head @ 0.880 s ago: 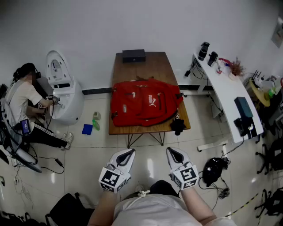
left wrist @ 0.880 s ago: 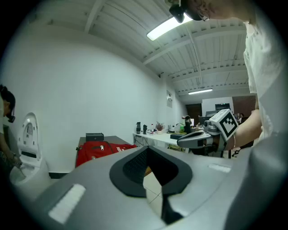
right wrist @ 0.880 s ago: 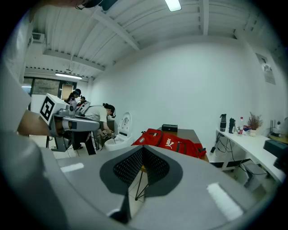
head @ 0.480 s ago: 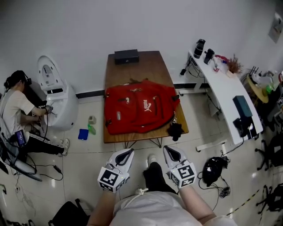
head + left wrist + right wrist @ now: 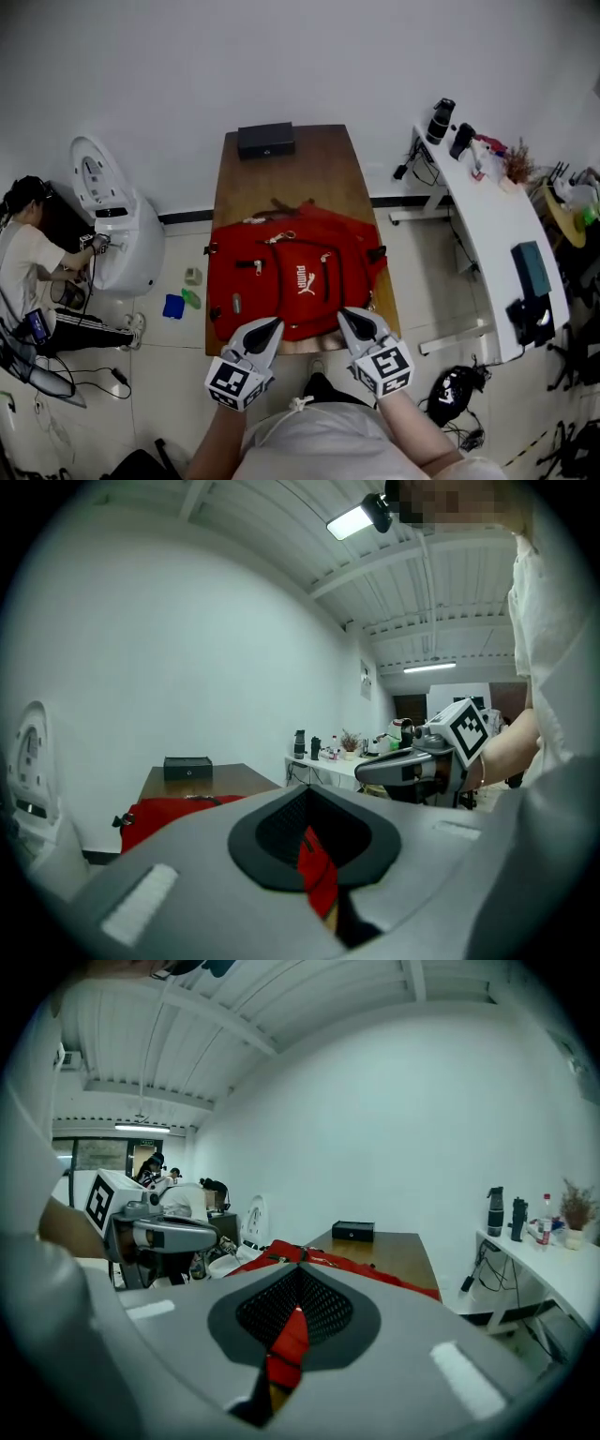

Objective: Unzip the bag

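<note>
A red backpack (image 5: 295,277) lies flat on the brown wooden table (image 5: 309,169), front side up, with zipper pulls (image 5: 281,237) near its far end. Both grippers hang side by side above the bag's near edge, touching nothing. My left gripper (image 5: 267,329) is shut and empty, and so is my right gripper (image 5: 352,322). In the left gripper view the bag (image 5: 164,813) shows beyond the shut jaws, with the right gripper (image 5: 412,761) alongside. The right gripper view shows the bag (image 5: 319,1258) ahead and the left gripper (image 5: 164,1234) at the left.
A black box (image 5: 265,140) sits at the table's far end. A white desk (image 5: 487,216) with bottles stands to the right. A white machine (image 5: 108,225) and a seated person (image 5: 23,253) are at the left. Small blue and green items (image 5: 178,304) lie on the floor.
The view has moved forward to the table. The bag now lies just ahead of both grippers, which reach over its near edge. Both grippers stay shut.
</note>
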Demonstrator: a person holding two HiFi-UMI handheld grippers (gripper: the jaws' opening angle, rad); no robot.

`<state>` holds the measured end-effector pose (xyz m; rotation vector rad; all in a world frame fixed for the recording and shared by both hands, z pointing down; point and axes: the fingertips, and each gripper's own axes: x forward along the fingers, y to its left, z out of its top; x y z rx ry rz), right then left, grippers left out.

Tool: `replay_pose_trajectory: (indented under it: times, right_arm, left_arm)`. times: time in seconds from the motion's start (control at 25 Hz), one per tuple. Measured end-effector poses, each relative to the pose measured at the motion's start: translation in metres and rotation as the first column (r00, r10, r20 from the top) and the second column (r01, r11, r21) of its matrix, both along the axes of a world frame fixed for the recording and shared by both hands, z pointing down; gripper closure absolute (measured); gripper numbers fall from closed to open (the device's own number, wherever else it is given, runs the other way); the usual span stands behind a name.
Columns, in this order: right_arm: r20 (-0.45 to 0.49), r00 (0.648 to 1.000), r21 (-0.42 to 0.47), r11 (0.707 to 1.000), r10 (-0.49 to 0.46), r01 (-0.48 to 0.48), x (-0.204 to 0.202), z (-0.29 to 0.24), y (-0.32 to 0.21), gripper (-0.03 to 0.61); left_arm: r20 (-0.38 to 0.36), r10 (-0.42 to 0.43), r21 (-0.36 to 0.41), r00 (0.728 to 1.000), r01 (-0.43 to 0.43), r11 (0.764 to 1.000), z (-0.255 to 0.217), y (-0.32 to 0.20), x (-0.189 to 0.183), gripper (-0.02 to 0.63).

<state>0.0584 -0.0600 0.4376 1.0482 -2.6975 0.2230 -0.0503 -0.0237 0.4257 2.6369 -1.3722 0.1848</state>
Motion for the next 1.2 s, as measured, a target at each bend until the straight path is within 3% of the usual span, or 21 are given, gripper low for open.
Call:
replay_pose_trajectory:
  times: [0.16,0.36,0.64,0.8,0.96,1.12,1.2]
  right_arm:
    - [-0.011,0.998,0.001,0.998,-0.055,0.055,0.001,0.006,-0.060,0.571]
    - [-0.025,0.996,-0.071,0.994,-0.080,0.078,0.001,0.032,-0.099,0.571]
    - [-0.058,0.995,-0.173,0.983,-0.081,0.070,-0.004,0.062,-0.129,0.571]
    - [-0.075,0.995,-0.261,0.964,-0.071,0.049,-0.002,0.080,-0.148,0.571]
    - [-0.112,0.990,-0.339,0.939,-0.091,0.048,-0.007,0.103,-0.172,0.480]
    - [-0.126,0.987,-0.415,0.909,-0.100,0.040,-0.019,0.124,-0.187,0.414]
    - [-0.139,0.985,-0.451,0.892,-0.103,0.029,-0.022,0.134,-0.194,0.403]
  left_arm:
    - [0.018,-0.013,0.000,1.000,0.013,1.000,0.004,-0.059,0.005,0.607]
    - [0.032,-0.038,-0.063,0.999,0.040,0.997,0.024,-0.101,0.005,0.607]
    - [0.010,0.002,-0.136,1.000,0.000,0.991,0.044,-0.145,0.005,0.607]
    - [0.047,0.074,-0.206,0.996,-0.062,0.977,0.060,-0.169,0.020,0.607]
    - [0.084,0.112,-0.271,0.990,-0.086,0.959,0.074,-0.196,0.030,0.607]
    - [0.170,0.086,-0.359,0.982,-0.020,0.933,0.096,-0.210,0.022,0.607]
    - [0.178,0.077,-0.394,0.981,0.000,0.919,0.101,-0.215,0.021,0.607]
